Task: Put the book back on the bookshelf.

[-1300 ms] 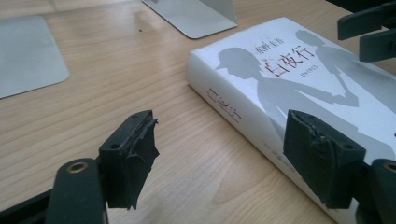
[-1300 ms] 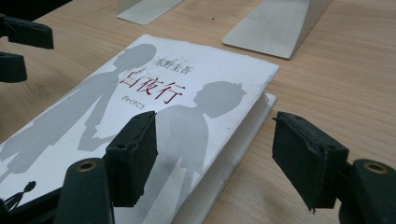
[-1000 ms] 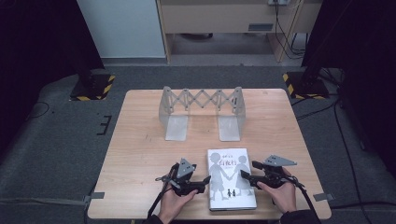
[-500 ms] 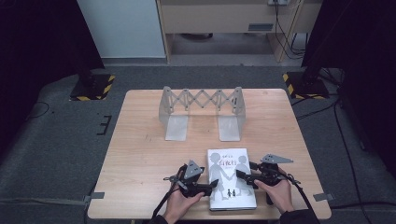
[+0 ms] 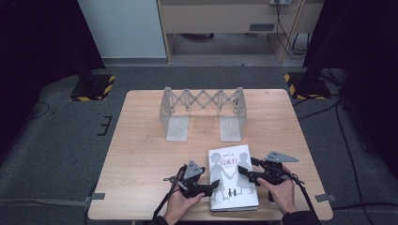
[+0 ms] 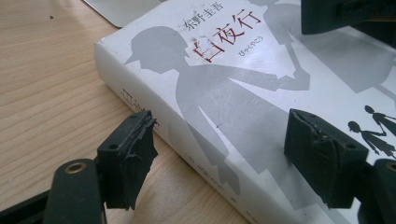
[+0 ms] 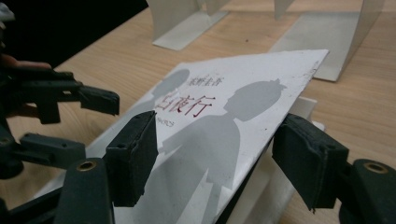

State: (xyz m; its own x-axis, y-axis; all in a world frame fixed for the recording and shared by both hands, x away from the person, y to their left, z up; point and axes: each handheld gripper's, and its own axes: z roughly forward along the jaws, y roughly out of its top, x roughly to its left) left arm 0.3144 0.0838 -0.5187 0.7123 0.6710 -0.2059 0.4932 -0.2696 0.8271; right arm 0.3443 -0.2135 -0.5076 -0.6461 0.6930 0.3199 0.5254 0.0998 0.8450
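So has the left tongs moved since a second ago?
Yes: the left tongs have shifted right toward the white hardcover book, closing the gap to its spine; the book's place on the wooden table looks unchanged.

Book (image 5: 232, 176) cover: white w/ grey silhouette figs, small black figs, red + black title chars. Table (image 5: 141, 154): light wood grain. Rack (image 5: 202, 112): pale grey. Gripper pads (image 6: 128, 158): black.
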